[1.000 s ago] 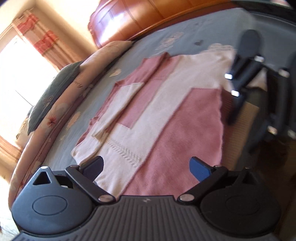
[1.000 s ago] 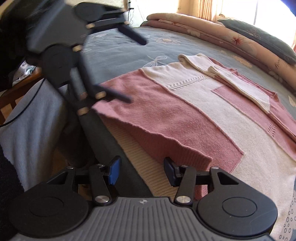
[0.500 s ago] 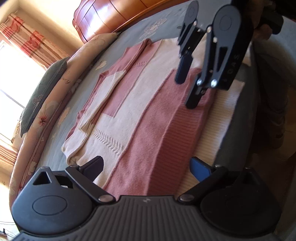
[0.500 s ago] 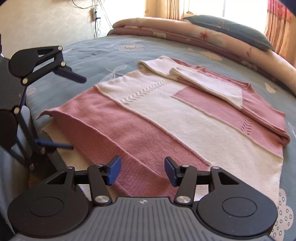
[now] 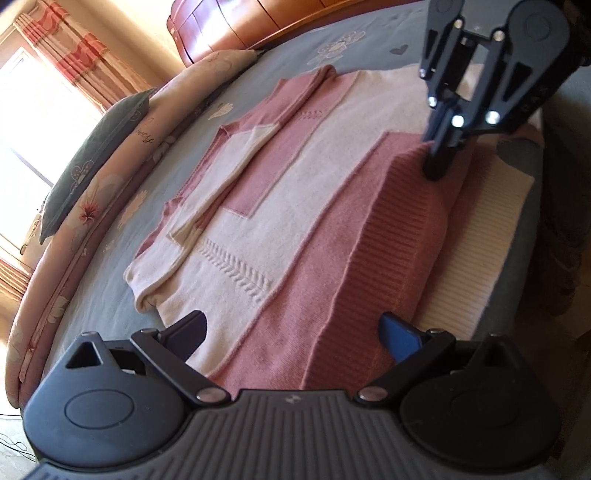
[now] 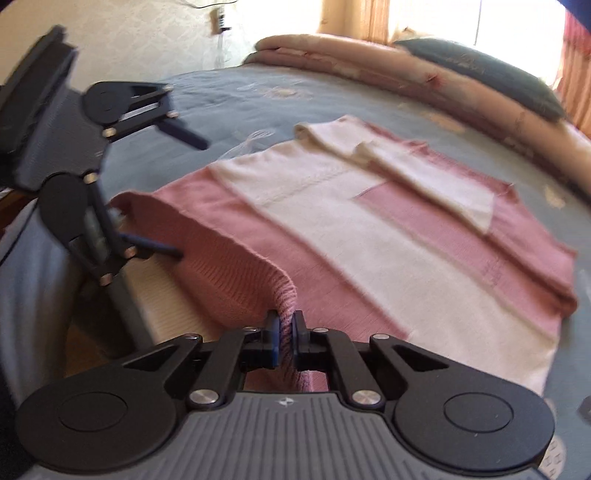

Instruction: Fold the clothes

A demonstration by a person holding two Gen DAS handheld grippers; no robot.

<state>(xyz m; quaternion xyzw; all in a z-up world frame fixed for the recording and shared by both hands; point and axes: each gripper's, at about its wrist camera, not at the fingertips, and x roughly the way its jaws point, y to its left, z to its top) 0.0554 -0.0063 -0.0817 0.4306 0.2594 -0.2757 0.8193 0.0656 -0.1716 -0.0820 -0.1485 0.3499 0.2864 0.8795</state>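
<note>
A pink and cream knitted sweater [image 5: 288, 206] lies flat on the blue bedspread [image 5: 110, 295], with one sleeve folded over its body. My right gripper [image 6: 284, 332] is shut on the sweater's pink ribbed hem [image 6: 286, 291] and lifts that corner a little; it also shows in the left wrist view [image 5: 439, 162], pinching the hem. My left gripper [image 5: 291, 332] is open, its fingers astride the other end of the pink hem near the bed's edge. It shows open in the right wrist view [image 6: 184, 195].
A rolled floral quilt [image 5: 74, 229] and a dark pillow [image 5: 92, 155] lie along the far side of the bed. A wooden headboard [image 5: 236, 26] stands behind. A cream ribbed mat [image 5: 476, 251] lies under the hem at the bed's edge.
My right gripper has closed on the pink hem corner and raised it slightly. My left gripper has stayed open and shifted a little closer along the hem.
</note>
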